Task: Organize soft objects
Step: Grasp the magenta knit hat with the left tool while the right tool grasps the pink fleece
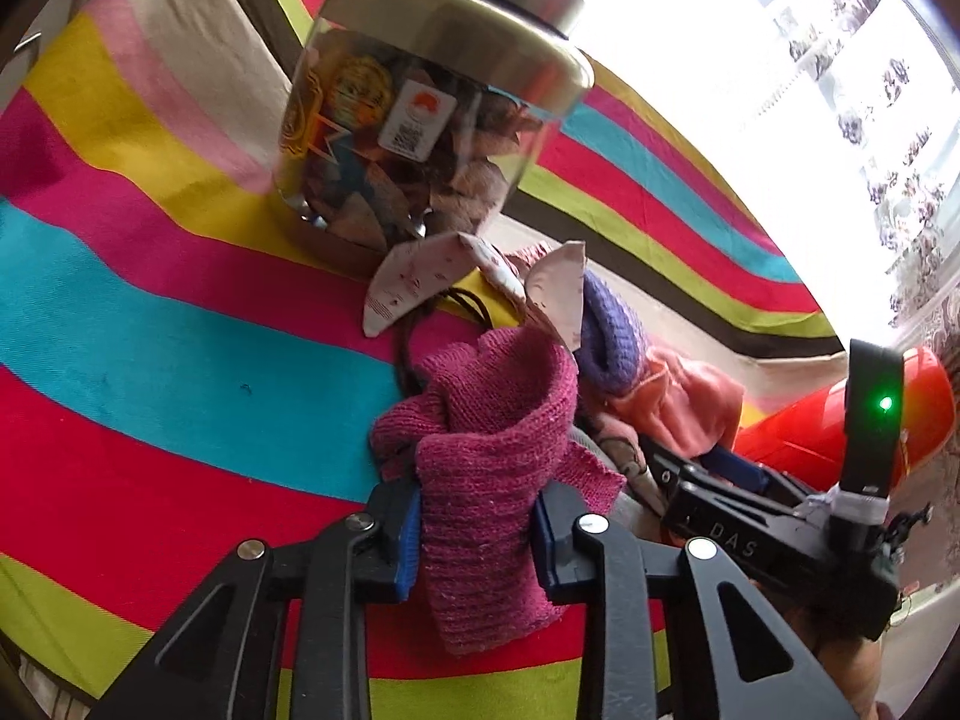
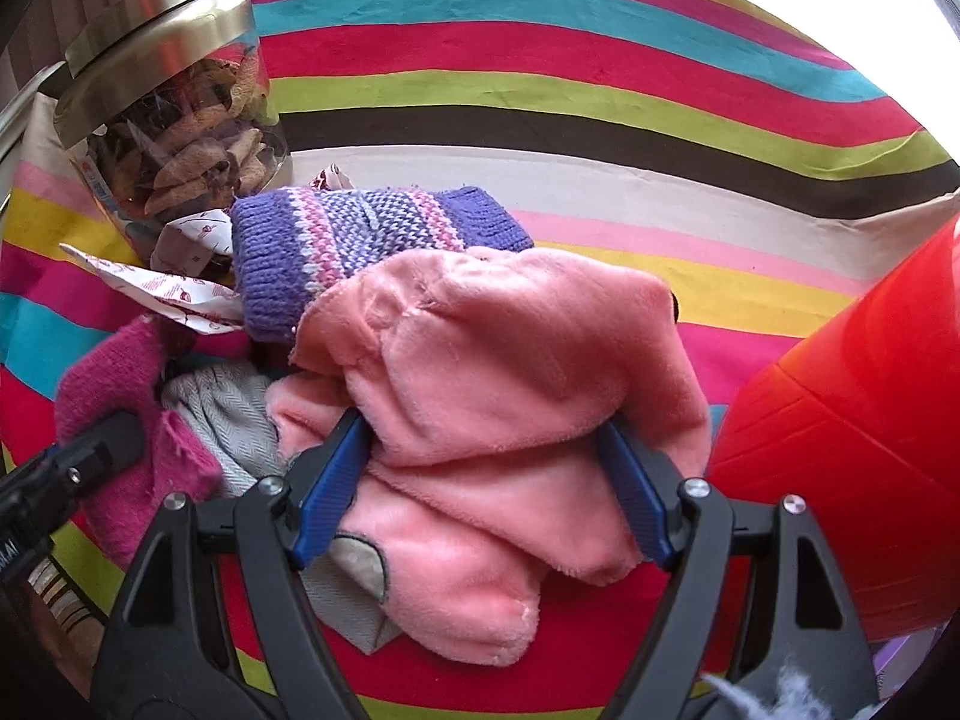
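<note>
A pile of soft things lies on the striped cloth. My left gripper (image 1: 477, 525) is shut on a magenta knit piece (image 1: 492, 450), which bunches up between its blue pads. My right gripper (image 2: 489, 474) has its jaws wide around a pink fleece garment (image 2: 498, 384); both pads touch the fleece. A purple striped knit hat (image 2: 360, 240) lies behind the fleece. A grey woven cloth (image 2: 234, 420) lies under the pile at the left. The magenta piece (image 2: 120, 384) and the left gripper's finger (image 2: 90, 456) show at the left of the right wrist view.
A glass jar (image 1: 420, 138) with a metal lid, full of brown pieces, stands behind the pile. A white printed paper packet (image 1: 414, 282) lies at its foot. A red plastic container (image 2: 852, 420) stands at the right. The striped cloth (image 1: 150, 312) covers the surface.
</note>
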